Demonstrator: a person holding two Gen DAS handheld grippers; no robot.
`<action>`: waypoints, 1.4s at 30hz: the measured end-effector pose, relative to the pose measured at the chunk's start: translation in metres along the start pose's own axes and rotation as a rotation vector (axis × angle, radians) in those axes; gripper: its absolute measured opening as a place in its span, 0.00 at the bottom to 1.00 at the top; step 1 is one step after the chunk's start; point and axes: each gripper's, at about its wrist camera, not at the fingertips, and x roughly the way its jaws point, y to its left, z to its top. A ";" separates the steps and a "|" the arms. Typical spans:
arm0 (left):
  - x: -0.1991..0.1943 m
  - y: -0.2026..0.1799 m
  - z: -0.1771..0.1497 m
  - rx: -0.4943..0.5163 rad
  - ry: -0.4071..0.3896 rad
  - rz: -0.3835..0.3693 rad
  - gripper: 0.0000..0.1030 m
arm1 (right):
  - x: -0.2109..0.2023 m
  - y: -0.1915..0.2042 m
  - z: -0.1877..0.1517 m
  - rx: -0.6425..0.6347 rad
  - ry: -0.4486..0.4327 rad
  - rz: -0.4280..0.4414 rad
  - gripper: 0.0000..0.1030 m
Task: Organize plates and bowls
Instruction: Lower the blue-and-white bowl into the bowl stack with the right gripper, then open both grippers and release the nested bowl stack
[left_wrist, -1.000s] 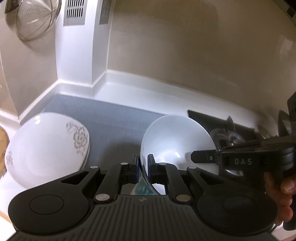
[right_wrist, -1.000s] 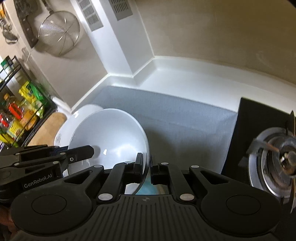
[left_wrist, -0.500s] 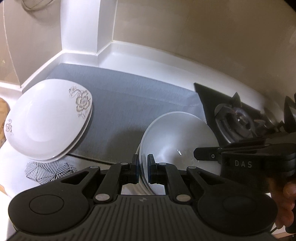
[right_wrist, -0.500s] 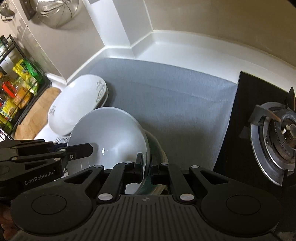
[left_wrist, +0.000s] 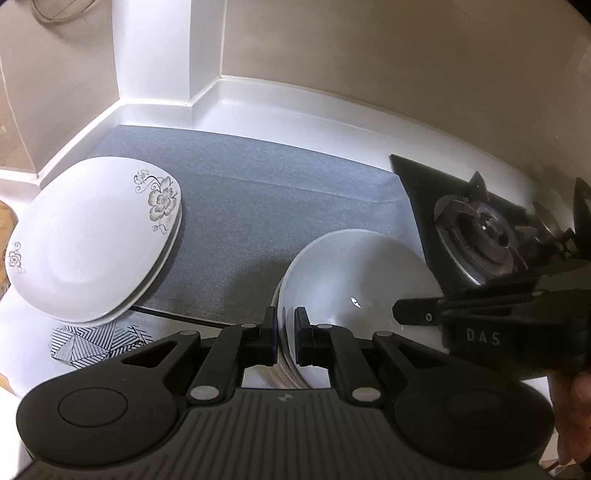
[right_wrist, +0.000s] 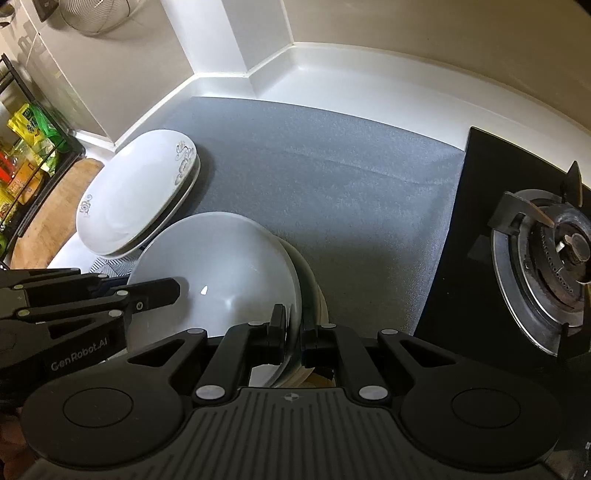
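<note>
The white bowl (left_wrist: 354, 288) sits nested on a stack of bowls at the near edge of the surface (left_wrist: 332, 107), partly over the grey mat (left_wrist: 266, 206). Both left tongs (left_wrist: 285, 332) and right tongs (right_wrist: 293, 334) are clamped on its rim, on opposite sides. Glazed ceramic: likely stiff, heavy, slippery and chip-prone, so the thin rim is the only hold. Flowered plates (left_wrist: 92, 236) lie stacked to its left, the stove burner (right_wrist: 546, 266) to its right.
</note>
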 end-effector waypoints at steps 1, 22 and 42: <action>0.001 -0.001 0.000 0.004 -0.002 0.006 0.08 | 0.000 0.002 0.000 -0.003 0.002 -0.006 0.08; 0.010 -0.004 -0.007 0.040 0.003 0.033 0.10 | 0.006 0.006 0.003 0.058 0.031 -0.050 0.12; 0.014 -0.006 -0.009 0.040 0.027 0.023 0.12 | -0.005 -0.017 0.002 0.240 0.082 0.057 0.16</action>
